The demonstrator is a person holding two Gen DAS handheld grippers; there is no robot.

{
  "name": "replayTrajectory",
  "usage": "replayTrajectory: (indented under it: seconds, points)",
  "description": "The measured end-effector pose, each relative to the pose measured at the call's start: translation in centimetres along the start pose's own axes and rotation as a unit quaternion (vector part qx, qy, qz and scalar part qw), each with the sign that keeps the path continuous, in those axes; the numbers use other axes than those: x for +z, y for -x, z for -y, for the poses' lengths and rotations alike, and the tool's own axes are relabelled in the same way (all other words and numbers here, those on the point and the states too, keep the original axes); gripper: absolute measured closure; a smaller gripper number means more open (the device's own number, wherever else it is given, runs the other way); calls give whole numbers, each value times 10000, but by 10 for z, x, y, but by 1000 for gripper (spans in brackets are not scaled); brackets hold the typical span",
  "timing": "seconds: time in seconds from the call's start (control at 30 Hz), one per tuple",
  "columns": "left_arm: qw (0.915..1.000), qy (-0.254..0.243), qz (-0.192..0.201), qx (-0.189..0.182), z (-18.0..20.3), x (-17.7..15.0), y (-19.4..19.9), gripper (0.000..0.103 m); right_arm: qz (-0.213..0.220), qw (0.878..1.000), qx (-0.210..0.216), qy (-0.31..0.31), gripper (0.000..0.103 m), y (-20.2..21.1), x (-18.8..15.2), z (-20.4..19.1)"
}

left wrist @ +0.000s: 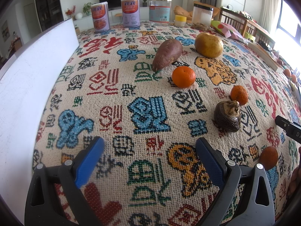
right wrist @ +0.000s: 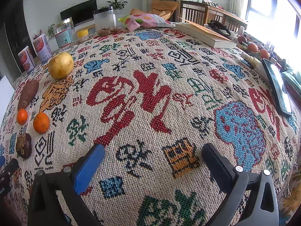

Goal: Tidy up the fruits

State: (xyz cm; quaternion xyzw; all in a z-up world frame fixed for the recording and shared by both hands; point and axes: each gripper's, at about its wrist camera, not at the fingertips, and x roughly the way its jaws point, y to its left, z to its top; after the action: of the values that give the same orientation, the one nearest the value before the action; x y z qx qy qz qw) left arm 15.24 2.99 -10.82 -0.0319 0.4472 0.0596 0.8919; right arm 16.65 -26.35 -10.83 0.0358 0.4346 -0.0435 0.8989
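Woven cloth [left wrist: 131,86] with coloured characters covers the worktop in both views. Left claw [left wrist: 149,152]: released, blue pads spread wide, nothing between them, hovering over bare cloth at the near edge. Right claw [right wrist: 153,155]: likewise released and empty, over a bare stretch of cloth, well apart from the produce. Produce lies in a loose group ahead and right of the left claw. A sweet potato [left wrist: 167,54] lies farthest back on the left, with a yellow-green pear [left wrist: 208,44] just beside it on the right. A large tangerine [left wrist: 183,76] sits near the sweet potato's tip, not touching it. A smaller tangerine [left wrist: 239,95] sits nearer, with a dark brown bulb [left wrist: 228,118] directly in front of it; contact between the two cannot be determined. A third small orange fruit [left wrist: 268,160] rests at the right, beside the left claw's outer arm. A white board [left wrist: 33,79] stands along the left side. At the far edge stand two labelled cans [left wrist: 101,17], a clear jar [left wrist: 160,11] and a small yellow-lidded pot [left wrist: 180,20]. In the right view, a book [right wrist: 205,34], a snack bag [right wrist: 146,20] and a phone [right wrist: 278,88] lie at the far and right edges.
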Motion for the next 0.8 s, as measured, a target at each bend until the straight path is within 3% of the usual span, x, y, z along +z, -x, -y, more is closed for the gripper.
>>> replayTrajectory:
  seconds: [0.5, 0.6, 0.7, 0.8]
  points:
    - [10000, 2, -1, -9, 0, 0, 1, 4, 1, 10000, -1, -1, 0, 0, 0, 0]
    - [9999, -17, -29, -150, -3, 2, 1, 5, 1, 10000, -3, -1, 0, 0, 0, 0]
    - [9988, 204, -36, -454, -13, 12, 3, 5, 2, 10000, 0, -4, 0, -1, 0, -1]
    - [9976, 537, 63, -441, -25, 37, 1, 5, 1, 10000, -7, -1, 0, 0, 0, 0]
